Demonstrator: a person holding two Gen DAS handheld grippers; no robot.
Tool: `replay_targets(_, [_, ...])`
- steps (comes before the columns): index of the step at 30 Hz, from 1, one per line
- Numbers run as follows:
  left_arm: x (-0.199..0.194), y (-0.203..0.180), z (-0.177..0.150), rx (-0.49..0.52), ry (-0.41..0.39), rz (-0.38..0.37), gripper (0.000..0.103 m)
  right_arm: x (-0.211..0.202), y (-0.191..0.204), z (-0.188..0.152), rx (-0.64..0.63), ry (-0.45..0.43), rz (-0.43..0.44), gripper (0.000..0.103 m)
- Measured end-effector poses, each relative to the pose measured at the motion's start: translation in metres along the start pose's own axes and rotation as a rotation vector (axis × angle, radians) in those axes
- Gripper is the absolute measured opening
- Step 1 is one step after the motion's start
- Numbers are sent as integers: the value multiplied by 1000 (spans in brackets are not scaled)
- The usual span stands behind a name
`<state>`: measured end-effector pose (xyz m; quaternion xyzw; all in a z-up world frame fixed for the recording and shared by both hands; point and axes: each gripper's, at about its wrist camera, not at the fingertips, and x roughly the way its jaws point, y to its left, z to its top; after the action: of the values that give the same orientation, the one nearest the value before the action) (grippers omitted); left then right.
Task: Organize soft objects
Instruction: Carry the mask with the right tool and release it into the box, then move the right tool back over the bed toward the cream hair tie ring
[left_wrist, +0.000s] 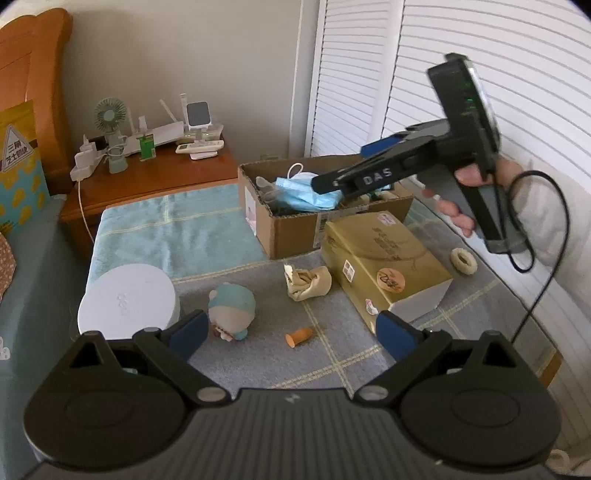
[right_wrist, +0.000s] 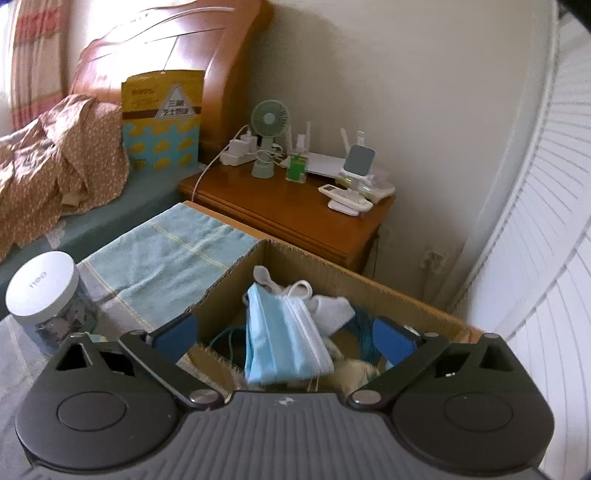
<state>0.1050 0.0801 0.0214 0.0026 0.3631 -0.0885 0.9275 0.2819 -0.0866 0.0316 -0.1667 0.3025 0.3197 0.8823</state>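
Pale-blue pleated disposable face masks (right_wrist: 284, 339), a folded stack with white ear loops and white stitched edges, lay inside the open brown corrugated cardboard box (right_wrist: 236, 269), on top of white fabric pieces and teal yarn. The right hand-held gripper (right_wrist: 288, 338) hung above the box with its blue-padded fingers (right_wrist: 393, 341) spread wide on either side of the masks, not pressing them. In the left wrist view the same masks (left_wrist: 306, 194) showed as a crumpled light-blue bundle in the box (left_wrist: 295, 232), partly behind the right hand-held gripper (left_wrist: 332, 182), which a hand (left_wrist: 469, 195) held.

The left hand-held gripper (left_wrist: 291, 332) was also spread, holding nothing, over the grey checked blanket (left_wrist: 332, 362). On that blanket lay a small plush doll with a teal hat (left_wrist: 231, 308), a beige rolled sock (left_wrist: 308, 284), a small orange rubbery cone (left_wrist: 299, 336), a cream fabric ring (left_wrist: 463, 260) and a gold rectangular carton (left_wrist: 384, 264).
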Motion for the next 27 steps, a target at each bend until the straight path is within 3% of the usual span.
replay_targets(27, [-5,-12,-12,22,8,-16,97,-106,15,-85,227,-21,-217,103])
